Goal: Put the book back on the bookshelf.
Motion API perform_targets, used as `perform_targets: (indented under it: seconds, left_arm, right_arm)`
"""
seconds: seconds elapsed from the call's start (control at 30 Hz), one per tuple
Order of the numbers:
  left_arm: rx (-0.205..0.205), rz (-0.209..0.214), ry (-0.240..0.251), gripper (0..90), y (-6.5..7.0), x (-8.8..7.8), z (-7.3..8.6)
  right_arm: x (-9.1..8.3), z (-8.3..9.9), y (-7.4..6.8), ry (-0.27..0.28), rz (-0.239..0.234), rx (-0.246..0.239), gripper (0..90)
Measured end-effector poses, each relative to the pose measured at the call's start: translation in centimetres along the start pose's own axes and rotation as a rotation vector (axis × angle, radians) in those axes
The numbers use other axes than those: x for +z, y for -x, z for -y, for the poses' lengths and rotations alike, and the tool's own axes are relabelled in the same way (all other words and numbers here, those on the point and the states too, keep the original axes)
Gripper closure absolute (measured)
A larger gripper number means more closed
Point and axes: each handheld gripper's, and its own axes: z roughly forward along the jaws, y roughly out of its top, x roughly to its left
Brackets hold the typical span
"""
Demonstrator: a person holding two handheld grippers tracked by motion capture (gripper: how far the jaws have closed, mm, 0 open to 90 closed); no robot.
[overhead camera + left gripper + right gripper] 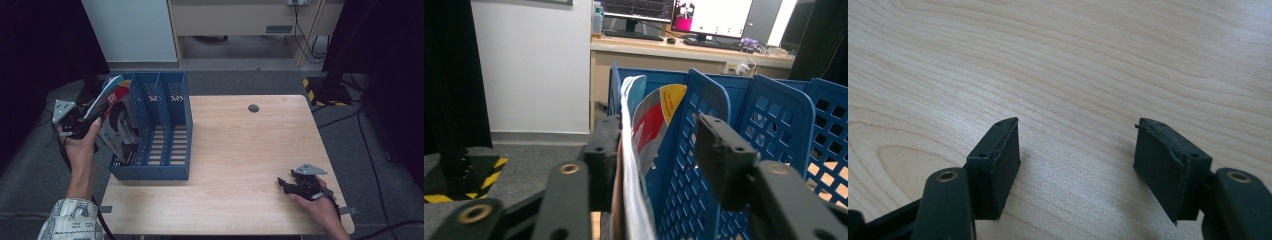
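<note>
A magazine [120,117] with a red, white and yellow cover stands tilted in the leftmost slot of a blue perforated file rack [165,130], its top leaning out over the rack's left side. My left gripper [91,116] is at the magazine's upper edge. In the left gripper view the magazine [644,130] runs between the jaws against the left pad, while the right pad stands apart from it in front of the rack [774,115]; the left gripper [656,135] is open. My right gripper [283,184] rests low at the table's front right, open and with nothing in it [1078,135].
The wooden table [240,140] has a round grey grommet [253,108] near its far edge. A white cabinet [130,30] and a desk stand beyond. A black stand with a yellow-black striped foot [325,92] sits at the far right corner.
</note>
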Motion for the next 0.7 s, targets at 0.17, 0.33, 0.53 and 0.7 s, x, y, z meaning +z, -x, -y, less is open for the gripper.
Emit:
perform_targets:
  seconds: [0.17,0.33,0.53,0.7]
  left_arm:
    - [0.018,0.011,-0.007,40.7,0.3,-0.2,-0.7]
    - [0.02,0.034,-0.023,32.6,0.2,-0.5,-1.3]
    - [0.033,0.05,-0.032,25.2,0.1,-0.8,-1.8]
    - [0.037,0.084,-0.047,20.5,0.3,-0.9,-2.2]
  right_arm:
    - [0.0,0.0,0.0,0.0,-0.001,0.002,34.6]
    - [0.0,0.0,0.0,0.001,0.0,0.004,34.5]
    - [0.0,0.0,0.0,0.002,0.0,0.004,34.3]
    - [0.0,0.0,0.0,0.001,-0.002,0.004,34.1]
